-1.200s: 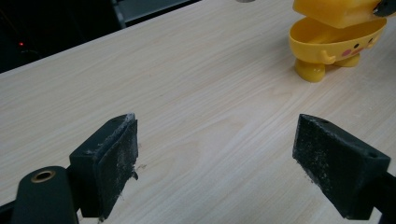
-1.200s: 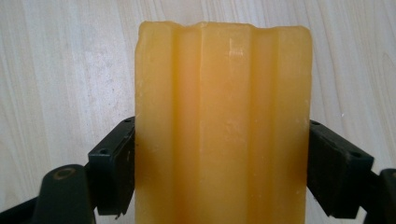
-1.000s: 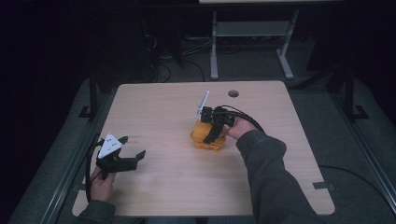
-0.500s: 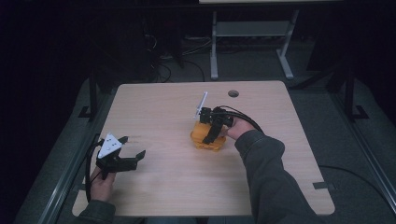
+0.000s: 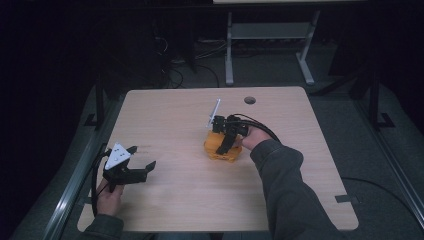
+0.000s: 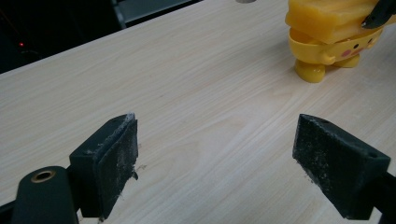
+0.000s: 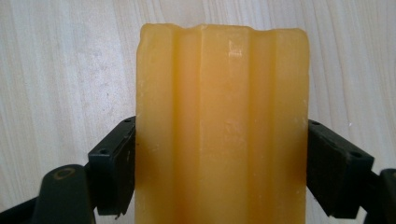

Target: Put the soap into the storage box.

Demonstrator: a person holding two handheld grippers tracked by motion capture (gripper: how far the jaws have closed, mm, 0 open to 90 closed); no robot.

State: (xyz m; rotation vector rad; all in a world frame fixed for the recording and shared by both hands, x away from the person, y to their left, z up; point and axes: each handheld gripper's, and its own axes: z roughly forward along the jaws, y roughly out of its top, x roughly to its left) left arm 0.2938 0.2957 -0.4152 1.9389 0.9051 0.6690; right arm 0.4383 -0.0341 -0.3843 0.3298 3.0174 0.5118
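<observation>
A ribbed yellow block [image 7: 222, 116] sits between the jaws of my right gripper [image 7: 224, 154], which press on both of its long sides. From the left gripper view, the block [image 6: 327, 18] lies on top of a yellow duck-faced holder [image 6: 322, 51] with small feet, standing on the wooden table [image 6: 187, 93]. In the high view the right gripper [image 5: 226, 144] is over the holder [image 5: 216, 150] near the table's middle. My left gripper [image 5: 142, 156] is held near the front left corner, open, with nothing between its pads [image 6: 112, 158].
A round cable hole [image 5: 250, 100] is at the table's far edge. Behind the table on the dark floor stands a white metal frame [image 5: 270, 35]. Bare wood [image 5: 175, 125] lies between the two grippers.
</observation>
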